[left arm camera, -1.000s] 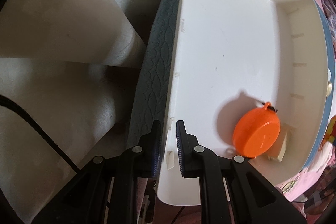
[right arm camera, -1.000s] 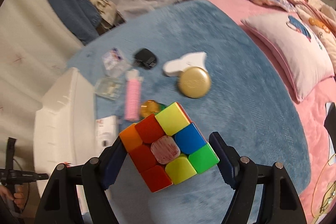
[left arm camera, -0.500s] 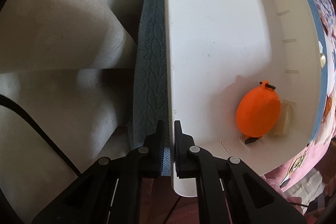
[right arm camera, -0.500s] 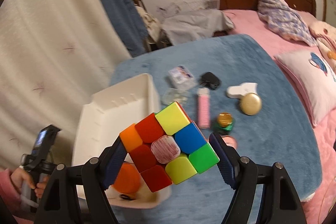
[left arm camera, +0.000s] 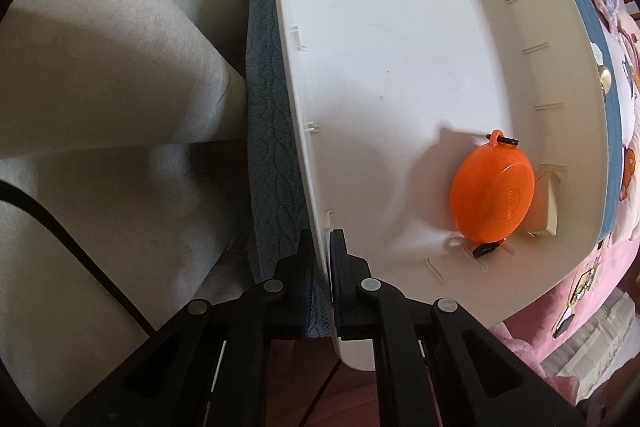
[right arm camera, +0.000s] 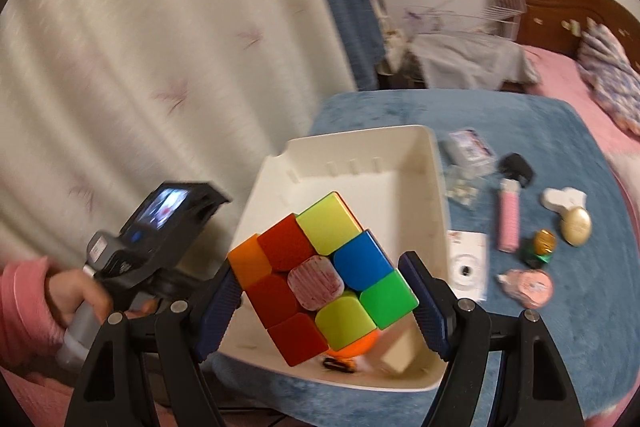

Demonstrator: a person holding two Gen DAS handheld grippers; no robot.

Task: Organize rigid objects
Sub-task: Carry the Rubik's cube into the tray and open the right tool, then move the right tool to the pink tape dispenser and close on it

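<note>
Cream curtain (right arm camera: pixel 132 39) at left; wooden headboard (right arm camera: pixel 568 15), pink bedding (right arm camera: pixel 560 75), wire rack (right arm camera: pixel 500 7) beyond blue blanket (right arm camera: pixel 580 327).

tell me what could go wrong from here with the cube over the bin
The puzzle cube is held tilted, by its corners, in the right tongs; it might twist or slip out before release. Dropped from this height, it could land on the orange disc in the white bin and bounce. The left tongs pinch only the bin's thin wall near a corner, so an impact might tip or shift the bin.
</note>
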